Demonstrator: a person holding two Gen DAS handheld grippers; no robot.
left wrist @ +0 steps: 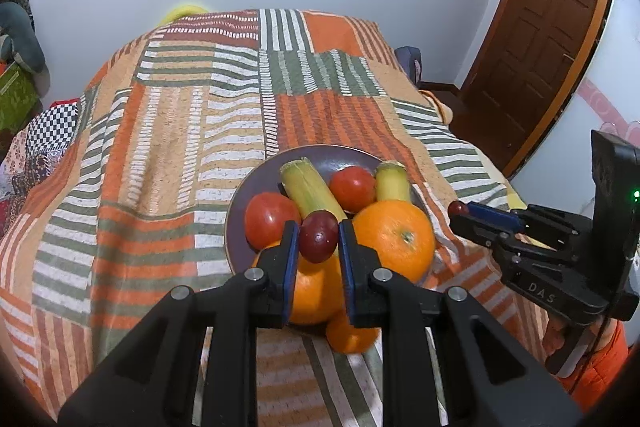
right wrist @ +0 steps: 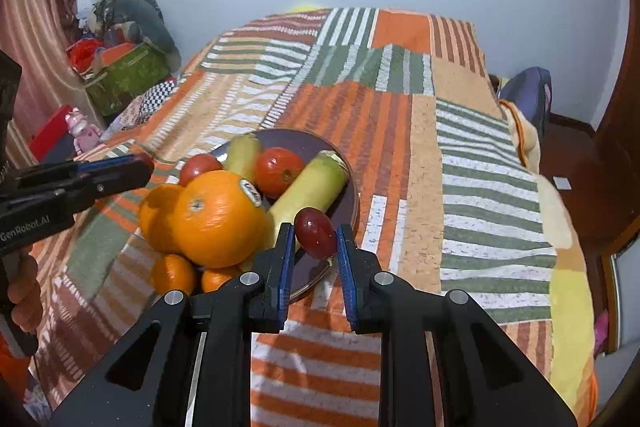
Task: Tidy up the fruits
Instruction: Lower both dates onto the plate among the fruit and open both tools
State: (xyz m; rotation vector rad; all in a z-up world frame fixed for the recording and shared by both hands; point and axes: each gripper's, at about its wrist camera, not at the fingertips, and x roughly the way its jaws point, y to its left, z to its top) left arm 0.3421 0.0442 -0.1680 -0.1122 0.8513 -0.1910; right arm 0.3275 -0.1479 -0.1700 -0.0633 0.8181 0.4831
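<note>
Red grape (left wrist: 318, 235) pinched between narrowly parted fingers of left gripper (left wrist: 319, 241), second grape (right wrist: 315, 233) clamped likewise in right gripper (right wrist: 316, 241), plate (right wrist: 344, 163) of oranges, tomatoes just beyond both tips

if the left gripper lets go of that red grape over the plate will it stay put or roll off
The red grape is smooth and rounded, so it would probably roll. Below it, the oranges are curved and the plate is crowded, so it may bounce sideways. It looks soft, so squeezing harder risks bruising.

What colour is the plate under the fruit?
Dark purple plate, clearest in the right wrist view.
</note>
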